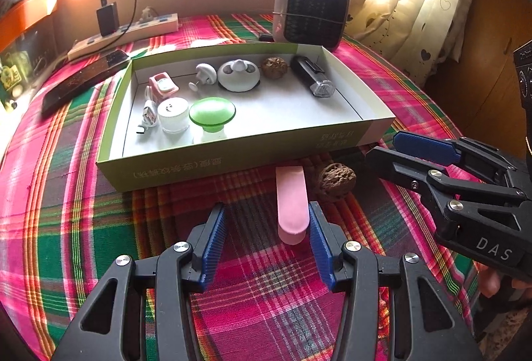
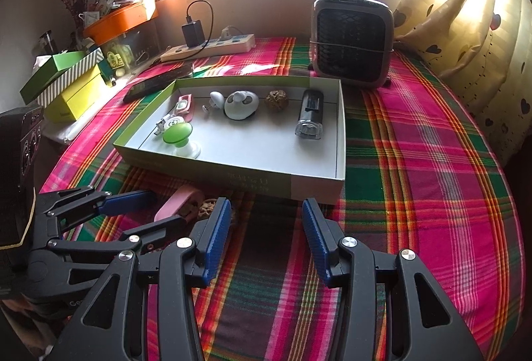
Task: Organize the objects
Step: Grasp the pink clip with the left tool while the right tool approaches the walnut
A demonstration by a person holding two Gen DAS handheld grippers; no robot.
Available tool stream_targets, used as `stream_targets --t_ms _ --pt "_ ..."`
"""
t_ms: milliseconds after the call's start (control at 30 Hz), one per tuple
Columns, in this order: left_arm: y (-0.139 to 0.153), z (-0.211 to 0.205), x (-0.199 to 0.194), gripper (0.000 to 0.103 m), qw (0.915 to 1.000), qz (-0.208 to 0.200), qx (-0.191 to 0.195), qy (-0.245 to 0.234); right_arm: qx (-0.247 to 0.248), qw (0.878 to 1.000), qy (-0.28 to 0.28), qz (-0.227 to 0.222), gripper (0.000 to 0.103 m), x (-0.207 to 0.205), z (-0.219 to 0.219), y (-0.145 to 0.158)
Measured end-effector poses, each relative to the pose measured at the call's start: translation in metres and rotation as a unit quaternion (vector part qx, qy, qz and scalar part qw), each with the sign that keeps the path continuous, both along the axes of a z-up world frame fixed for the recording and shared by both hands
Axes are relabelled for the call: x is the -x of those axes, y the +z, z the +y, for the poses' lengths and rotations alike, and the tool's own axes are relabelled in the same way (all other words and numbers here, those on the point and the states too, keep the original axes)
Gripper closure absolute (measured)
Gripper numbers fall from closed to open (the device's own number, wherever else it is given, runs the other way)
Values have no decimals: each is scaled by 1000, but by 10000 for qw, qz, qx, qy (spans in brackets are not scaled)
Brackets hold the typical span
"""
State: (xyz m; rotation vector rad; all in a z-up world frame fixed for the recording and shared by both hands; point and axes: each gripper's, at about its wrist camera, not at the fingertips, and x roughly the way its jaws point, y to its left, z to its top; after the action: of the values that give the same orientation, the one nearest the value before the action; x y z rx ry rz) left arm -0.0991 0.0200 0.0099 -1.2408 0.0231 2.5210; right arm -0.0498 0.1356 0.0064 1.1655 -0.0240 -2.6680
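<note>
Lining up on what is left outside the box, I read the scene this way:

Cloth: plaid cloth (image 1: 83, 228) covers the whole surface; everything sits on it.

Box: shallow green box (image 1: 232, 158) lies ahead of both grippers, already holding a green knob (image 1: 212, 110), a black tube (image 1: 311, 75), one walnut (image 1: 274, 67) and some small white pieces.

Left gripper: left gripper (image 1: 266, 241) has its jaws spread wide, clamping nothing; its right pad (image 1: 319, 248) is just beside the bar's near end, perhaps brushing it, though the fisheye leaves me unsure.

Right gripper: right gripper (image 2: 266, 238) is also released, with only bare cloth between its pads, and sits off to the right of both loose items.

Pink bar: pink bar (image 1: 292, 204) lies on the cloth in front of the box wall, its long axis running away from me toward the box, nearly parallel to the left pads. It sits at the right edge of the left jaws' gap, not centred.

Second walnut: loose walnut (image 1: 335, 181) rests just right of the bar's far half, near the box.

My judgement: the left hand is nearer the bar; I would shift it a little right to centre the bar before closing.
</note>
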Motion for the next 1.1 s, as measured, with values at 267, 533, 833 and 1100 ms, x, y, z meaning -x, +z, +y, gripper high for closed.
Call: stream_targets --t_ms 267,533,833,1100 --pt "0 6 9 56 9994 86 337 16 -1 10000 49 -71 57 -1 -4 -5" --pt "0 -3 13 67 9996 76 249 111 53 9997 236 -43 57 -3 -13 -4" --pt "0 -17 12 73 9995 34 137 277 -4 9993 342 -118 57 2 -25 -9" --pt "0 -31 11 75 9992 17 54 392 -86 9990 375 -248 57 8 -35 -17"
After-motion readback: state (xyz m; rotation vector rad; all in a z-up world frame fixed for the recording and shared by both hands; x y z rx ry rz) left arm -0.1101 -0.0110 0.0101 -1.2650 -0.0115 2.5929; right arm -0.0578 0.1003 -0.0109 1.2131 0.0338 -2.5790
